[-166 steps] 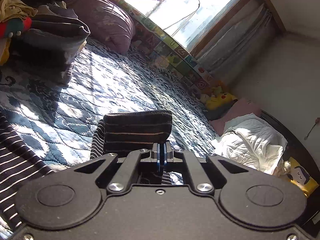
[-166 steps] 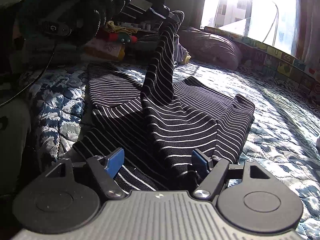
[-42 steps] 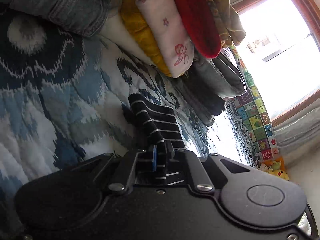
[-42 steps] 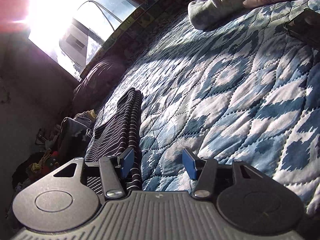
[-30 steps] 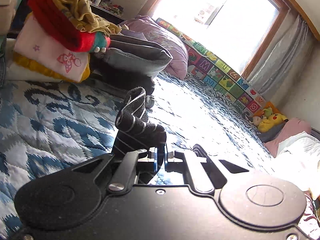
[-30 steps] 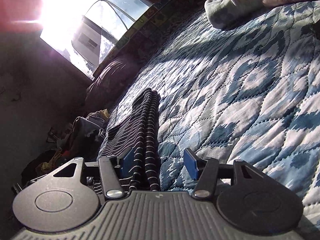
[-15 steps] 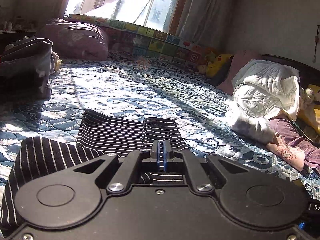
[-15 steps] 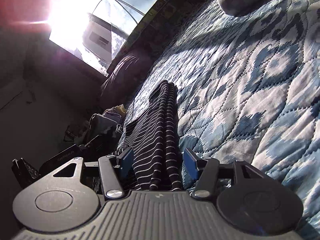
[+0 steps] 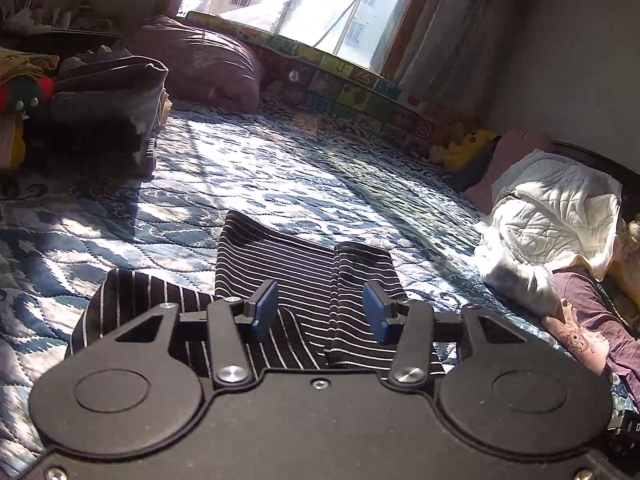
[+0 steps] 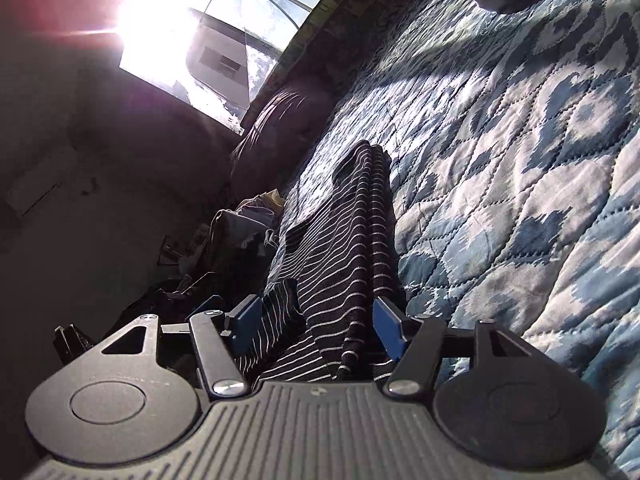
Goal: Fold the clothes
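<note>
Left wrist view, nearest first: the left gripper [image 9: 320,312] hangs low over the striped garment [image 9: 296,276], its blue pads spread wide with nothing between them but cloth lying slack underneath. I'd judge the sleeve [image 9: 362,268] has just been laid across the body of the garment and let go, since it lies as a narrow folded strip under the right-hand pad. A loose flap of the same garment spills out to the left of the gripper, not yet tidied.

Beyond the garment runs the blue quilt [image 9: 260,176], the bed cover that serves as the folding surface. To the garment's left and farther back sits a pile of clothes [image 9: 100,96], likely parked there to keep the working patch free. Past the garment and to its right lies a white blanket [image 9: 556,216], bunched up. Farthest from the garment, a purple cushion [image 9: 200,64] leans below the window [image 9: 304,4].

From the right wrist camera, rolled sideways, the right gripper [image 10: 318,322] is also spread apart, straddling the near edge of the striped garment [image 10: 344,248] without pinching it. The cloth lies in a long, narrow band reaching away over the quilt [image 10: 520,184] toward the window [image 10: 208,40]. That stance looks ready to close on the edge for the next fold.
</note>
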A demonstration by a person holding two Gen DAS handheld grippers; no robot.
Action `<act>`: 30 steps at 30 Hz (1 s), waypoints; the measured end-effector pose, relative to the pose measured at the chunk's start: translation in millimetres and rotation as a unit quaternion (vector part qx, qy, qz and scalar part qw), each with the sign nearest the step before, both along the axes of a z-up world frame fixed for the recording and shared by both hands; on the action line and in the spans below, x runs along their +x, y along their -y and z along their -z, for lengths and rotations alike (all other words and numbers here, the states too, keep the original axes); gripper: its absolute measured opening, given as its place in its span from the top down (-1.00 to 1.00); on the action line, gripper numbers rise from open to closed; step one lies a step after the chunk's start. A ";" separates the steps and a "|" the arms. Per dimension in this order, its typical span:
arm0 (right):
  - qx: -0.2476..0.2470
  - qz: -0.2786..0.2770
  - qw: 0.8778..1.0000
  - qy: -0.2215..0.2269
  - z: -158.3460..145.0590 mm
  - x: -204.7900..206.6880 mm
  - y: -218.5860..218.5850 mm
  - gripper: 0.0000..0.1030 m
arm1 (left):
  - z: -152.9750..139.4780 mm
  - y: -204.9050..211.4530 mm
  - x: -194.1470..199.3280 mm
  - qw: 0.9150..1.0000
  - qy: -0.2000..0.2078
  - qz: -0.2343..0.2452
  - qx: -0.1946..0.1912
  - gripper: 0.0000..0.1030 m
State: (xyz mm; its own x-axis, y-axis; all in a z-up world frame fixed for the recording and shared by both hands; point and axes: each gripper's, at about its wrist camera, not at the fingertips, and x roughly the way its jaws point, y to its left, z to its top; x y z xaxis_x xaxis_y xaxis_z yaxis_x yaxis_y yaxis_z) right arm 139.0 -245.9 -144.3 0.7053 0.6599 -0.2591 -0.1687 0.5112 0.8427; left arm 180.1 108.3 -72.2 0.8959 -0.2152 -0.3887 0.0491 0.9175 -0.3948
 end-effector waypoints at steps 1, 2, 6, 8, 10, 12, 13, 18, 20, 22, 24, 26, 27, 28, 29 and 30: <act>-0.004 -0.004 1.000 -0.006 -2.4 0.7 -8.1 -0.26 | 0.8 -22.1 -3.0 1.000 -0.003 -0.021 -0.021 -0.10; -0.008 -0.011 1.000 -0.014 -5.2 1.8 -21.8 -0.26 | 1.6 -44.3 -6.1 0.998 -0.006 -0.041 -0.042 -0.16; -0.036 -0.024 0.998 -0.049 -9.4 12.6 -79.8 -0.27 | 10.5 -104.9 -19.5 0.989 -0.021 -0.090 -0.119 -0.51; -0.055 -0.012 0.997 -0.054 -13.3 22.5 -110.9 -0.29 | 16.5 -126.3 -24.7 0.982 -0.026 -0.107 -0.156 -0.60; -0.062 0.001 0.995 -0.073 -13.9 36.3 -132.1 -0.30 | 22.7 -143.6 -28.8 0.974 -0.032 -0.117 -0.192 -0.79; -0.063 0.012 0.993 -0.100 -11.5 49.6 -147.5 -0.30 | 25.6 -154.8 -31.7 0.968 -0.035 -0.117 -0.219 -0.82; -0.061 0.021 0.992 -0.111 -9.1 54.6 -153.4 -0.31 | 27.0 -160.4 -33.2 0.965 -0.036 -0.118 -0.232 -0.83; -0.052 0.067 0.987 -0.135 -4.4 68.7 -171.6 -0.30 | 26.6 -174.6 -36.4 0.959 -0.024 -0.095 -0.265 -0.83; -0.051 0.082 0.986 -0.135 -2.8 69.5 -174.3 -0.29 | 26.8 -179.9 -37.8 0.957 -0.020 -0.089 -0.276 -0.83; -0.050 0.099 0.985 -0.135 1.4 70.8 -177.4 -0.20 | 27.5 -184.1 -39.1 0.955 -0.016 -0.087 -0.283 -0.83; -0.047 0.112 0.984 -0.133 4.8 71.0 -179.8 -0.15 | 28.3 -187.6 -40.7 0.955 -0.015 -0.086 -0.285 -0.83; -0.044 0.122 0.983 -0.129 6.3 70.5 -182.0 -0.15 | 29.0 -189.7 -42.5 0.955 -0.015 -0.084 -0.285 -0.83; -0.043 0.128 0.983 -0.127 6.5 70.3 -183.2 -0.14 | 29.5 -190.7 -43.0 0.955 -0.015 -0.083 -0.285 -0.83; -0.044 0.132 0.982 -0.125 6.0 71.3 -185.0 -0.14 | 30.0 -191.7 -43.5 0.955 -0.014 -0.082 -0.285 -0.83; -0.049 0.136 0.982 -0.125 5.8 72.1 -186.6 -0.07 | 30.6 -192.6 -43.9 0.955 -0.014 -0.081 -0.285 -0.83; -0.056 0.140 0.980 -0.128 6.1 73.3 -188.3 0.12 | 30.8 -193.0 -44.5 0.955 -0.014 -0.081 -0.284 -0.83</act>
